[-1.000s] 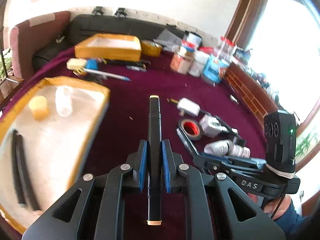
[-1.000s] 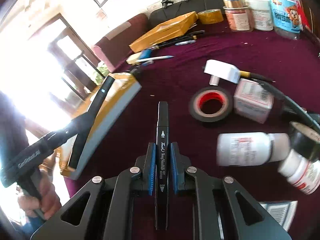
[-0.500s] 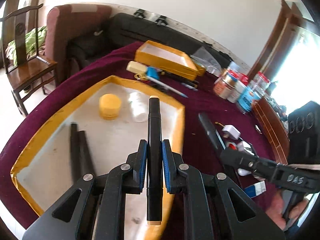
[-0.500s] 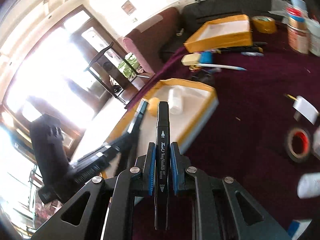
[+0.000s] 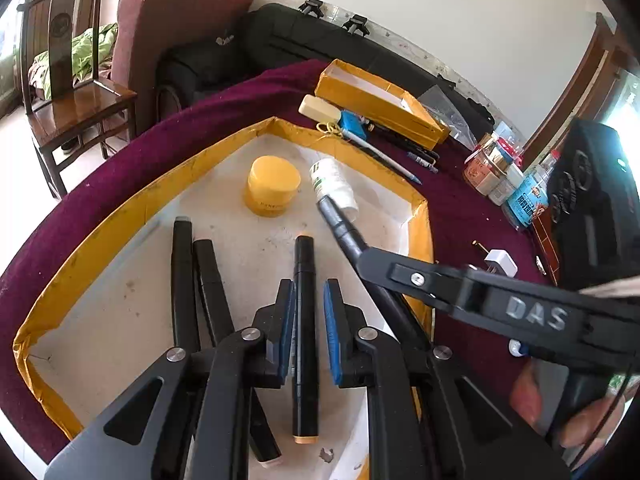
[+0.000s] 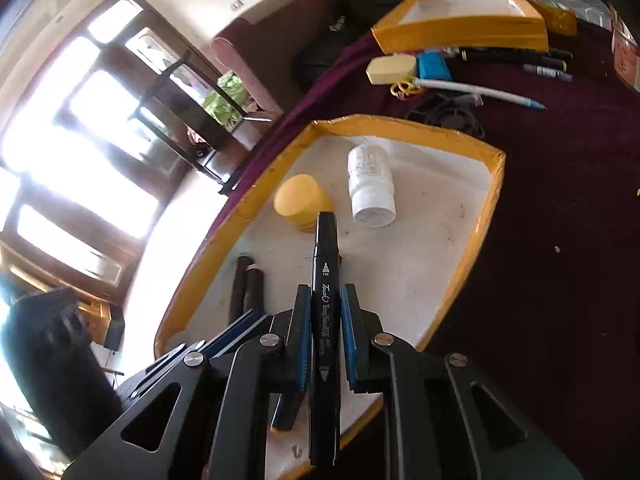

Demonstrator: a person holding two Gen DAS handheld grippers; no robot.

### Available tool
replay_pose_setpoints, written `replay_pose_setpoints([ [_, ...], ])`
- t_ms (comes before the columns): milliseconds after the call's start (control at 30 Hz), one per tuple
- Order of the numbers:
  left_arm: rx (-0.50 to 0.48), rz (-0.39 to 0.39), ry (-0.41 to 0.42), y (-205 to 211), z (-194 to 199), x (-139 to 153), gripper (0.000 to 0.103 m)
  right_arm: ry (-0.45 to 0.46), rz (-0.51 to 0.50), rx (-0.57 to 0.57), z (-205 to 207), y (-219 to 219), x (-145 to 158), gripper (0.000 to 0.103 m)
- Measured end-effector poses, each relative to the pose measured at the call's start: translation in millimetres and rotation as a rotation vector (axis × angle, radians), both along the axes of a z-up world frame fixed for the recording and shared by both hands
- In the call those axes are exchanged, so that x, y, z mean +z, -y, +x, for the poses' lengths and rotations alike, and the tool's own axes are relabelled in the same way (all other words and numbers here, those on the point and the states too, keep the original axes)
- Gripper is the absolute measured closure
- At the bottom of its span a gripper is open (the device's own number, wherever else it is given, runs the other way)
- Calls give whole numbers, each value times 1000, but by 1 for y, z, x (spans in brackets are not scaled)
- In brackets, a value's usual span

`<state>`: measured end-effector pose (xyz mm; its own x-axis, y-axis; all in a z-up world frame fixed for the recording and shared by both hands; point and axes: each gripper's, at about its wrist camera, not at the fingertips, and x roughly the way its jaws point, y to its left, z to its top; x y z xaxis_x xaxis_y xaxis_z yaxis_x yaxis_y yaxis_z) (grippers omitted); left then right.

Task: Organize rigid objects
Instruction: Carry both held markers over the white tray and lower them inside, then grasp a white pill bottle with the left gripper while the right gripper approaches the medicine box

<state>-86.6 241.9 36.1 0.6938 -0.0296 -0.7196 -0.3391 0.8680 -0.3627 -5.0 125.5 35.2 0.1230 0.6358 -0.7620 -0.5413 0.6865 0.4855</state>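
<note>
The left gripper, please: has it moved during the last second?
Yes. The left gripper went from above the maroon tablecloth leftward over the yellow-rimmed tray, jaws now parted around the black marker.

In the left wrist view, a shallow yellow-rimmed tray (image 5: 144, 208) holds a squat yellow plastic jar (image 5: 273, 185) at twelve o'clock, a white plastic bottle (image 5: 334, 185) lying at one o'clock beside it, and two black markers (image 5: 196, 280) side by side, apparently touching, at nine o'clock.
</note>
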Motion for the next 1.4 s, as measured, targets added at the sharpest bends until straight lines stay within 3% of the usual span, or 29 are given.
replay_pose_setpoints([
  [367,7,-22,3,-10,-8,-3,90,50,-74,-54,2,-12,-4,89],
  [700,2,-3,11,-2,-14,5,90,-6,22,-25,-5,21,0,85],
  [833,-18,29,17,12,-13,13,90,19,59,-24,-12,43,10,81],
  [867,-25,37,17,16,-12,16,90,31,75,-24,-14,51,14,81],
  [1033,-72,72,36,42,-10,32,87,106,141,-72,-21,104,34,56],
  [1233,-175,105,35,85,5,43,60,194,155,-193,-14,195,50,47],
  [1400,-353,109,18,140,28,39,57,205,196,-362,-2,289,54,47],
])
